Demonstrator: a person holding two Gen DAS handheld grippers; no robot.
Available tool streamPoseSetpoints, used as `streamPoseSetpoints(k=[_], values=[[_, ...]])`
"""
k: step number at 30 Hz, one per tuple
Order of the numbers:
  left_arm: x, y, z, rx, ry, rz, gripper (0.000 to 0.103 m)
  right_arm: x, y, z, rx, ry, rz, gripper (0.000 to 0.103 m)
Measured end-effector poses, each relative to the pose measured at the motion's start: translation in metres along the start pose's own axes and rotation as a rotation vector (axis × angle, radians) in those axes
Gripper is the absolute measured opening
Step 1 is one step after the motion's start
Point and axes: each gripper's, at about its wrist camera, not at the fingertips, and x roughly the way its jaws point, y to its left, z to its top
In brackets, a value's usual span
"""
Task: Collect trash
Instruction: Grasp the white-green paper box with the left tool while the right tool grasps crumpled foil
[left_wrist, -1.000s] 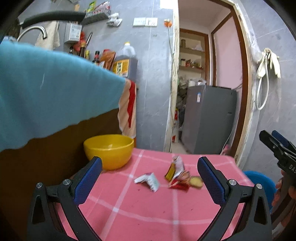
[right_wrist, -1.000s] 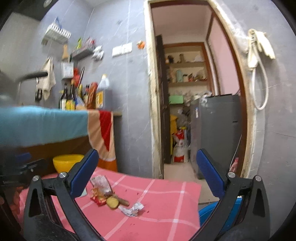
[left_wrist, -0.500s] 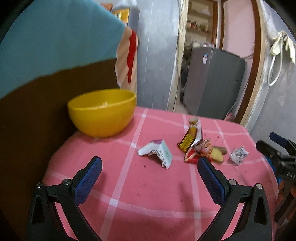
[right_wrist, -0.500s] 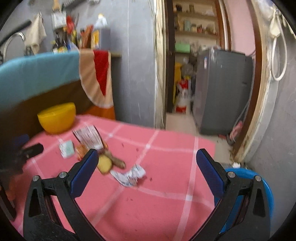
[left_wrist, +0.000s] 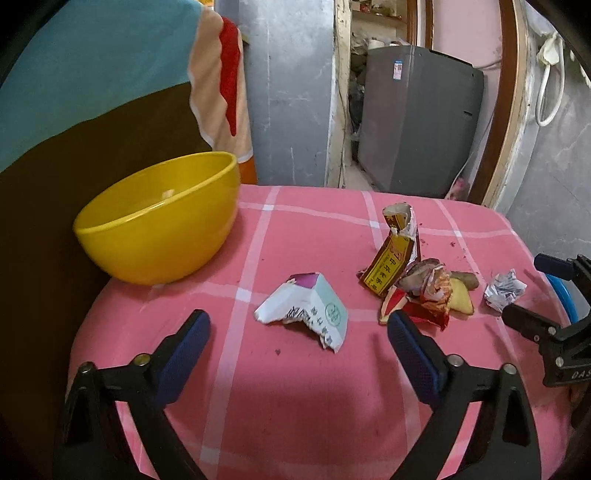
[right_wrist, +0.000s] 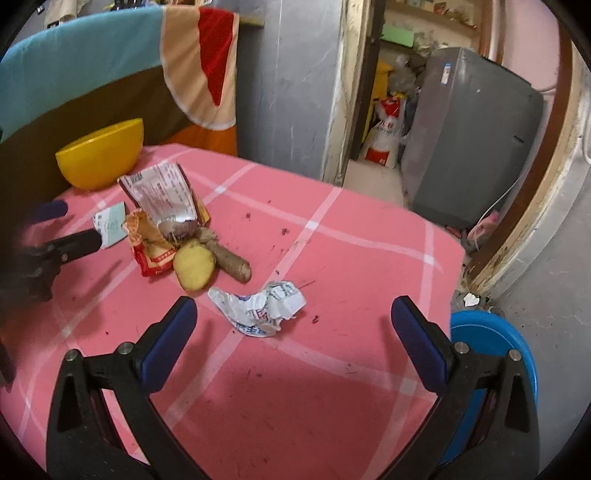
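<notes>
Trash lies on the pink checked tablecloth (left_wrist: 295, 387). A torn white and teal carton (left_wrist: 308, 312) lies just ahead of my open left gripper (left_wrist: 297, 341). A heap of red and yellow wrappers (left_wrist: 417, 284) with a yellow peel (right_wrist: 194, 267) and a brown root (right_wrist: 229, 258) lies to the right of the carton. A crumpled white wrapper (right_wrist: 260, 308) lies just ahead of my open right gripper (right_wrist: 293, 332); it also shows in the left wrist view (left_wrist: 504, 290). Both grippers are empty.
A yellow bowl (left_wrist: 159, 218) stands at the table's back left. A blue bin (right_wrist: 491, 354) sits on the floor off the table's right edge. A doorway with a grey appliance (right_wrist: 472, 136) lies behind. A cloth-draped counter (left_wrist: 92, 62) rises on the left.
Both grippers have tilted down and moved closer to the table. The carton now lies between the left fingers, the crumpled wrapper just ahead of the right ones.
</notes>
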Motion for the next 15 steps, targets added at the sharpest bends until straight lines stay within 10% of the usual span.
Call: streamPoseSetpoints(k=[15], values=[[0.022,-0.004,0.011,0.049,0.066,-0.066,0.038,0.015,-0.005,0.001,0.010,0.096,0.100,0.070]])
